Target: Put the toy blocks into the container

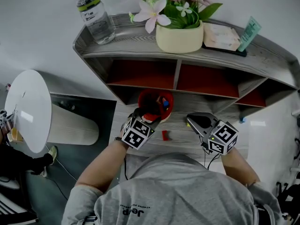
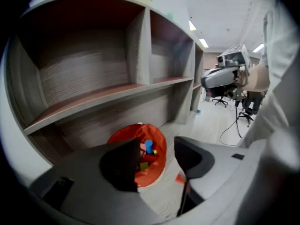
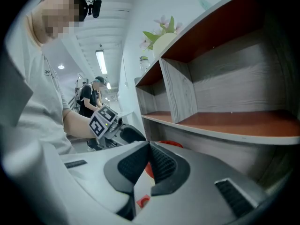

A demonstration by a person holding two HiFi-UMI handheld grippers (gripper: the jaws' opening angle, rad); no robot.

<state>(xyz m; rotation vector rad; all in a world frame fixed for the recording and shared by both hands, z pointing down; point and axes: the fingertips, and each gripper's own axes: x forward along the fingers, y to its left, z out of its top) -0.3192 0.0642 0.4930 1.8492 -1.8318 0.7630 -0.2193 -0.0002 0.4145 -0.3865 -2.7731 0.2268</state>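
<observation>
Head view, big to small: grey wood-grain desk (image 1: 187, 142) under a shelf unit (image 1: 140, 50). The shirt print is upside down and the bottle (image 1: 96, 18) label too blurry to read. Red container (image 1: 154, 96) holds toy blocks (image 2: 149, 146), half hidden by the left gripper (image 1: 148, 118), jaws spread, empty. Right gripper (image 1: 190, 121) is pressed closed on nothing. One red block (image 1: 165, 135) lies loose on the desk.

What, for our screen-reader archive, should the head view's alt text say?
From above: a person's open left tool points at a red container holding toy blocks on a grey desk. One red block lies on the desk nearby; the right tool is shut, empty.
</observation>
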